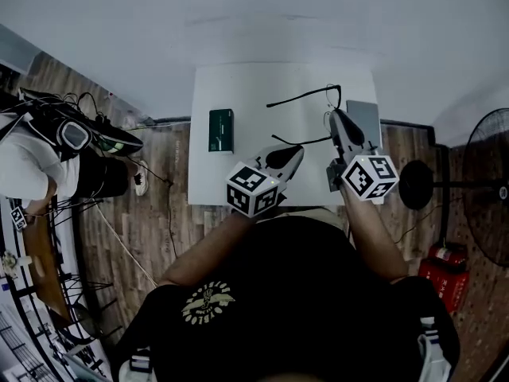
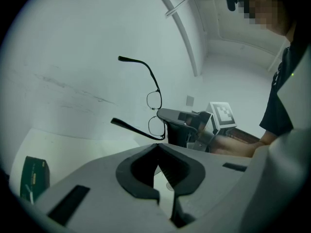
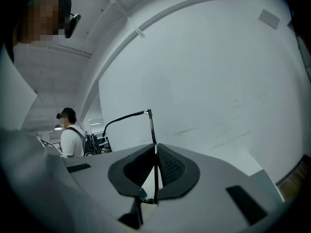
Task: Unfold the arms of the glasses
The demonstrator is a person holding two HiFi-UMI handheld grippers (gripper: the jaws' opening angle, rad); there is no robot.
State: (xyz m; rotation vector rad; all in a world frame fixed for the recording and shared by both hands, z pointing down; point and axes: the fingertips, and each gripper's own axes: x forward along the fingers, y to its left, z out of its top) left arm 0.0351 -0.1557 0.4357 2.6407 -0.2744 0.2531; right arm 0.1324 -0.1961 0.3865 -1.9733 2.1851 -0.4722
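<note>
— Where do the glasses (image 1: 306, 96) lie from your left gripper (image 2: 156, 152)?
— Just ahead of it on the table (image 1: 238, 94). Both arms run crosswise, tips out to its left, and I judge them already swung out. The near arm (image 2: 136, 130) is closest to that gripper, apart from it.
— And the jaws?
— Left pressed together, nothing between. My right gripper (image 3: 155, 152) is nearer: it pinches the front frame edge-on, by the near lens.
</note>
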